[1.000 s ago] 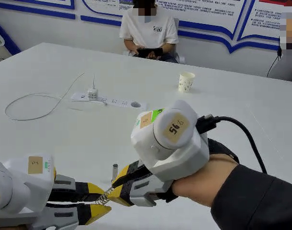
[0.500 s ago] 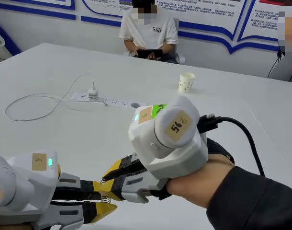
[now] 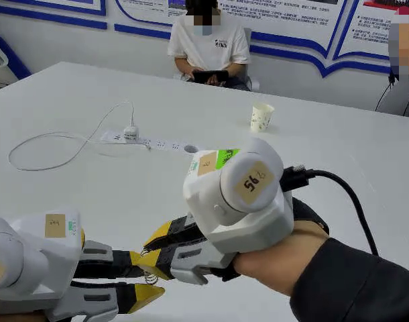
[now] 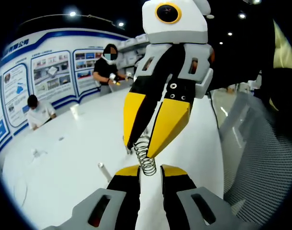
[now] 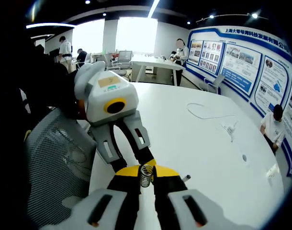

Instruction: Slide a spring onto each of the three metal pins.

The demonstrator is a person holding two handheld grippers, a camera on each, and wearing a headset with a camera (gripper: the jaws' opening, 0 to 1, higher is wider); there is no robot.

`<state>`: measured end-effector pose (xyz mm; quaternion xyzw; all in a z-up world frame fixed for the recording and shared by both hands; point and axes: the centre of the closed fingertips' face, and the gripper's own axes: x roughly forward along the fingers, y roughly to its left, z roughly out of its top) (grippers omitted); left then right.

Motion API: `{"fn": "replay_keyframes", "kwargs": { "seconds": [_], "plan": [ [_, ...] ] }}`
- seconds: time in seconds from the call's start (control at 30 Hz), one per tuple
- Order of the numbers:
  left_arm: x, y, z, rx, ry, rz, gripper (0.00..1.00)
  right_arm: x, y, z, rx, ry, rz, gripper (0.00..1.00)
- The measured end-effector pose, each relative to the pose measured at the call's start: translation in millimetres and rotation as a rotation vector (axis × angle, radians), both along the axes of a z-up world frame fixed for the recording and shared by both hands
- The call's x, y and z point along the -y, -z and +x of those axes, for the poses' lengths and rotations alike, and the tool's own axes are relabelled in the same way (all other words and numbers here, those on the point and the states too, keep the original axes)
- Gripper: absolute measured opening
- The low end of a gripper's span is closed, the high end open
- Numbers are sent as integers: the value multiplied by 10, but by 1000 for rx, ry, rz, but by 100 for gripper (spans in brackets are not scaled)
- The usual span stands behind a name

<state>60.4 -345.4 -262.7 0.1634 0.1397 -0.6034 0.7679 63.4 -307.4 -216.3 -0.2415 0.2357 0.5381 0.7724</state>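
Spring between right gripper's near-closed fingers

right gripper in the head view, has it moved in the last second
Yes. The right gripper has shifted a little left against the power strip, which sits unchanged in the picture.

The desk is plain white, like the power strip left of centre. The left gripper and right gripper each have a white body, grey and black arms and yellow tips. The spring is silvery metal. The paper cup is off-white with a faint print. The sleeve at lower right is black, and the wall stripe at upper left is blue.
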Motion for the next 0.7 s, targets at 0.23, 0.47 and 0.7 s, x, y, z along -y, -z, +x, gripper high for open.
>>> {"fn": "replay_keyframes", "kwargs": {
  "seconds": [0.23, 0.47, 0.7],
  "plan": [
    [-60, -16, 40, -14, -33, -11, 23, 29, -31, 65, 10, 25, 18, 11],
    [-156, -48, 108, -31, -82, -34, 29, 70, -81, 174, 25, 63, 45, 11],
    [-223, -73, 150, -42, -118, -53, 33, 113, -140, 316, 44, 107, 78, 11]
  ]
}}
